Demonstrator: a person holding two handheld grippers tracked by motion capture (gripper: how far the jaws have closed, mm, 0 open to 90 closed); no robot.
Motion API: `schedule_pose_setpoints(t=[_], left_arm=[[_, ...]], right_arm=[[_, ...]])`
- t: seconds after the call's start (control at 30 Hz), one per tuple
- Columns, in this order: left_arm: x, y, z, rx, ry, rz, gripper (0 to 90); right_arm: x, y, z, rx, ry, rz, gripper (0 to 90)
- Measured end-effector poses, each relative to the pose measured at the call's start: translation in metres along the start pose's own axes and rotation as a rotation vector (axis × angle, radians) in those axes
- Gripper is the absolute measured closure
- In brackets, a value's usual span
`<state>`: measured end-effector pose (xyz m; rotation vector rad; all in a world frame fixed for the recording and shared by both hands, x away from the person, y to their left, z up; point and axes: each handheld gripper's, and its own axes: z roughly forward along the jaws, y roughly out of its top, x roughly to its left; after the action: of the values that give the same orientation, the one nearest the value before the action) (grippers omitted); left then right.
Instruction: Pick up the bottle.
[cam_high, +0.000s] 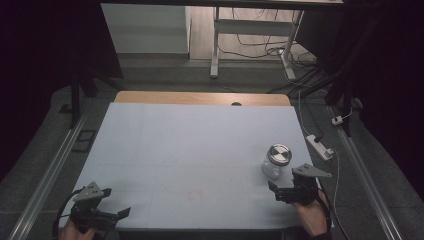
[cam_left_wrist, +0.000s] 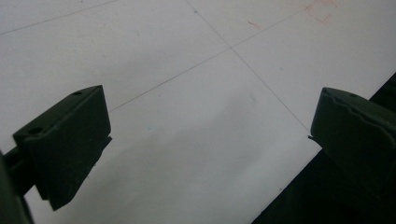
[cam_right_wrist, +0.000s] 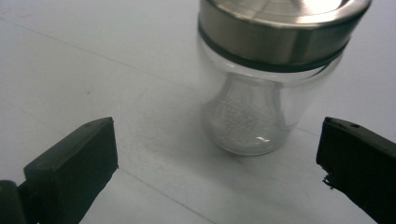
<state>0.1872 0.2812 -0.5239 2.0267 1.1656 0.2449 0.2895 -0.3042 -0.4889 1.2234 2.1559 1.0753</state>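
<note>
At near table edge, bottom left of high view: left gripper (cam_high: 107, 212), held in a hand, jaws spread wide over bare white table surface (cam_high: 190, 150), nothing between them. Faint ruled lines on surface under jaws in left gripper view (cam_left_wrist: 210, 121). At near right: right gripper (cam_high: 282, 192), held in a hand, jaws likewise parted wide, gripping nothing. Just beyond right gripper: glass jar (cam_high: 274, 162) with brushed metal lid (cam_high: 279, 154), upright on table, lid on. From right gripper view: jar (cam_right_wrist: 252, 121) ahead of jaw tips, centred between them, not touched by either. Farther off, beyond table's right edge: white power strip (cam_high: 320, 146) on floor.
</note>
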Motion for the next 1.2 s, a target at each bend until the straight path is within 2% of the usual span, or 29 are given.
schedule_pose_setpoints(t=[0.17, 0.37, 0.57, 0.77, 1.2], left_arm=[[0.001, 0.0, 0.0, 0.0, -0.001, -0.004, 0.0], [0.001, 0.0, 0.0, 0.001, -0.002, -0.006, 0.0], [0.001, 0.0, 0.0, 0.001, -0.001, -0.006, 0.0], [0.001, 0.0, 0.0, 0.003, -0.002, -0.004, 0.0], [0.0, 0.0, 0.001, 0.005, -0.004, -0.002, 0.0]], right_arm=[[-0.008, 0.003, 0.009, 0.022, -0.018, -0.004, 0.0], [-0.013, 0.008, 0.018, 0.014, -0.015, 0.002, 0.0], [-0.02, 0.014, 0.026, 0.019, -0.005, 0.041, 0.0], [-0.022, 0.016, 0.034, 0.017, -0.038, 0.011, 0.0], [-0.028, 0.021, 0.049, 0.034, -0.015, 0.007, 0.0]])
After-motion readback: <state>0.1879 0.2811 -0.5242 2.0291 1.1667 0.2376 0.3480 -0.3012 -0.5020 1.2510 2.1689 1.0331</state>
